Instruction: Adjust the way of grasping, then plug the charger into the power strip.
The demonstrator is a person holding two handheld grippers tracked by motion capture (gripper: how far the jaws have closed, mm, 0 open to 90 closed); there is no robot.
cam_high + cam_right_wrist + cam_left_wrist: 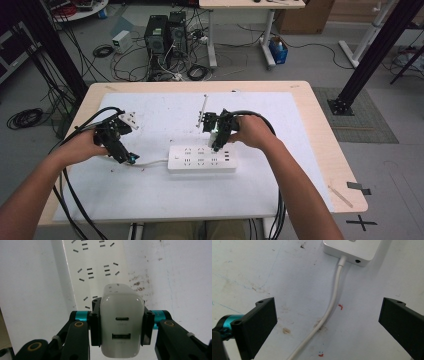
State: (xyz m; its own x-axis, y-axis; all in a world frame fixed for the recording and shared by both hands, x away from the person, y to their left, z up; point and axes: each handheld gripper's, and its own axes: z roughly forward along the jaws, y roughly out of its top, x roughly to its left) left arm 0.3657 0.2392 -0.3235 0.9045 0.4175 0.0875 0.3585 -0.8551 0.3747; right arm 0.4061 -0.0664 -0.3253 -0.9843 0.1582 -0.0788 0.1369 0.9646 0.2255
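A white power strip [200,157] lies flat on the white mat, its cord running off to the left. My right gripper [216,146] points down over the strip's right part and is shut on a white USB charger [122,322], whose two ports face the camera. The black fingers [95,323] press on both of its sides. Beneath it the power strip [96,267] shows several rows of socket slots. My left gripper [127,159] hovers low by the strip's left end. It stands open [328,322], its jaws wide on either side of the white cord [332,302] without touching it.
A white mat [150,195] covers most of the wooden table [320,130]. A small white socket block [131,120] lies behind the left hand. A thin white bar [203,110] sits behind the right gripper. Black cables trail off the table's near edge.
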